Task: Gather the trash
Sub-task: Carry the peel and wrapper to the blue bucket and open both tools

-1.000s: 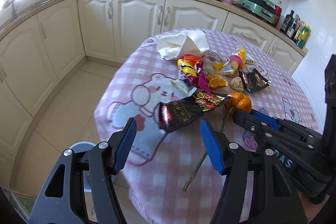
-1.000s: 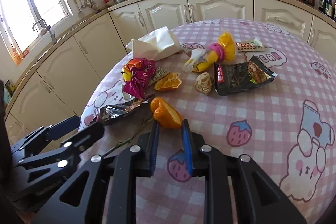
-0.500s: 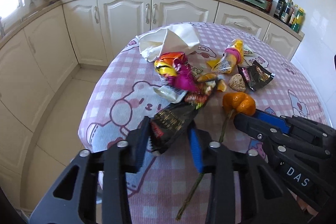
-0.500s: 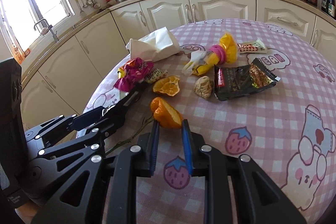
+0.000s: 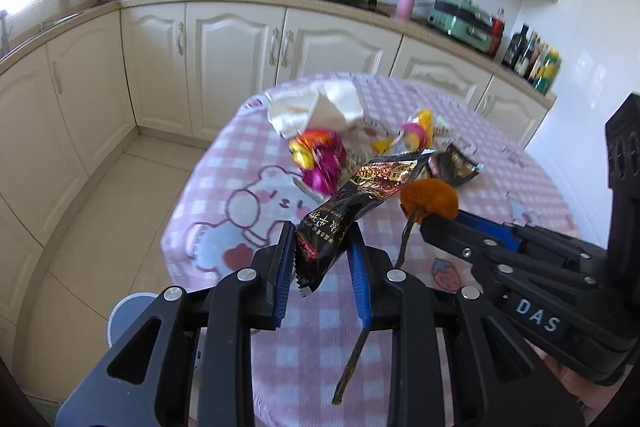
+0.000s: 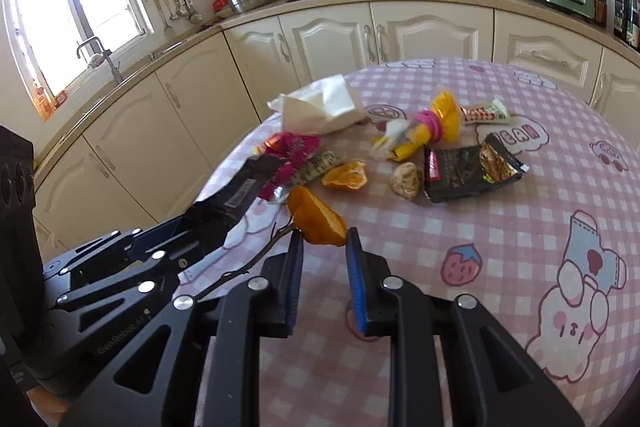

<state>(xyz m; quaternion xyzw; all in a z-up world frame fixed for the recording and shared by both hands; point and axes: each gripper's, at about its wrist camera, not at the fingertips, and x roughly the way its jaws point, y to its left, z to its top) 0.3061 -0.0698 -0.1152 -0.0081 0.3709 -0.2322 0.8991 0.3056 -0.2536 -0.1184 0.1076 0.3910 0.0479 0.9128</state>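
Pinched at its near end between the left gripper [image 5: 322,255] fingers, the light, crinkly black wrapper [image 5: 360,199] droops, while the right gripper [image 6: 323,251] fingers clamp soft orange peel [image 6: 318,217]

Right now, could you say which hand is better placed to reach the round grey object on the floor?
Left, likely: its tool, just closed on the black wrapper, hangs near the grey object; the right view lacks it.
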